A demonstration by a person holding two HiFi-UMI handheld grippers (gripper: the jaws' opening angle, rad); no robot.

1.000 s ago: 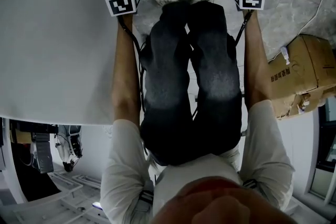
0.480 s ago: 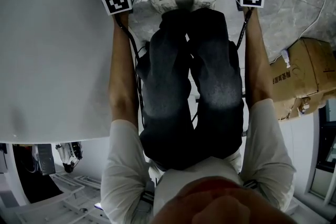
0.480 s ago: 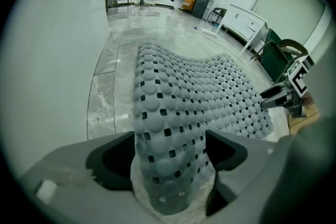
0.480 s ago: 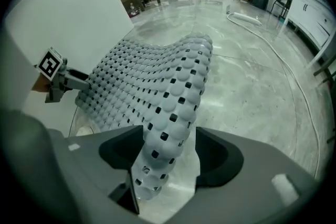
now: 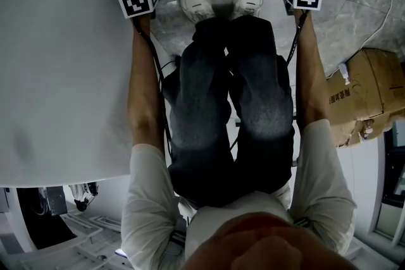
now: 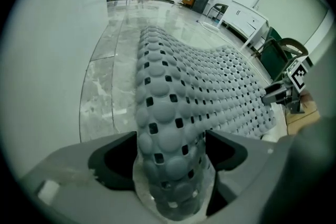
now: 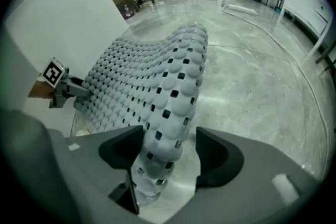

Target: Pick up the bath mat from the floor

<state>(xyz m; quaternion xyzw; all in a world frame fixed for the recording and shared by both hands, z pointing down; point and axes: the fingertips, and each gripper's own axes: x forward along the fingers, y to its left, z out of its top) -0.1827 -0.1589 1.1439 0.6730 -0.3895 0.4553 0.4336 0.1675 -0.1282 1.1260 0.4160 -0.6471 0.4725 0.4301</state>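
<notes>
– Judging progress: is the grey perforated rubber bath mat (image 6: 210, 81) lifted?
– Not yet; it is laid on the marble floor (image 6: 105, 86), near corners straddled by the left gripper (image 6: 170, 136), just opened wide, and the right gripper (image 7: 169, 132), likewise parted. Nothing is clamped.

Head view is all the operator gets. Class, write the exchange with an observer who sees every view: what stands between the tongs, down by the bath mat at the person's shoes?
Operator: From above I can't see between the tips. Is anything between the left tongs?
Observer: Yes. The left gripper view shows the bath mat; its curled edge stands between the left tongs, which have just been opening.
Operator: And the right?
Observer: The right tongs stand apart around the mat's other edge, with bare floor showing beside one of them.
Operator: Does the mat lie flat?
Observer: No. Its edge rises as a ridge at each pair of tongs, and the middle dips lower.
</notes>
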